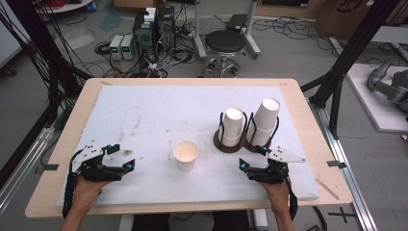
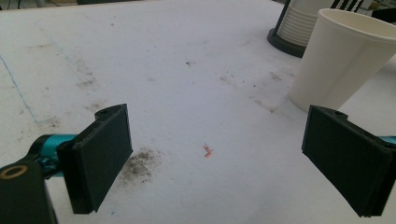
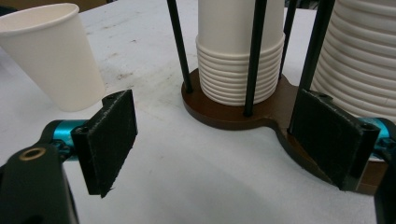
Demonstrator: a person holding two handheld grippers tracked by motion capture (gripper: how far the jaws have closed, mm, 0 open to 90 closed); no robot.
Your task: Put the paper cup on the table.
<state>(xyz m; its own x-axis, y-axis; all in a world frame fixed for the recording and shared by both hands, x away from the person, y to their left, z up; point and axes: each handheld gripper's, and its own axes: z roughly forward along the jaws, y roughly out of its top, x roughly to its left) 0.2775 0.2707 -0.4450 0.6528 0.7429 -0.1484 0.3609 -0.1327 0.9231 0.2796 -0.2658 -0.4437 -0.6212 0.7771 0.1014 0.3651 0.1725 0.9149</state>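
Left tool (image 1: pixel 120 157), lower left of the high view: jaws wide apart, nothing btwn them, resting low on the white worktop (image 1: pixel 144 110). Left gripper view gets in close: bare pads, w/ a dark smudge (image 2: pixel 140 163) and a small red fleck (image 2: pixel 207 150) on the surface btwn them – marks too small to tell from above. Single paper cup (image 2: pixel 341 60) sits upright at upper right of that view, beyond the far jaw, not touching it.

Right tool (image 1: pixel 252 156), lower right of the high view: jaws also wide, empty, holding nothing. Right gripper view shows what's directly ahead: brown cup holder (image 3: pixel 233 114) w/ black rods, near stack of cups (image 3: pixel 240 56) at top centre, second stack (image 3: pixel 364 56) at the right edge; ribbed rims clear here. The right-hand pad sits before the holder's base; contact can't be told.

High view gives the layout: lone cup (image 1: pixel 185 155) at centre, btwn the two tools, well apart from both; holder just right of it, both stacks standing in it.
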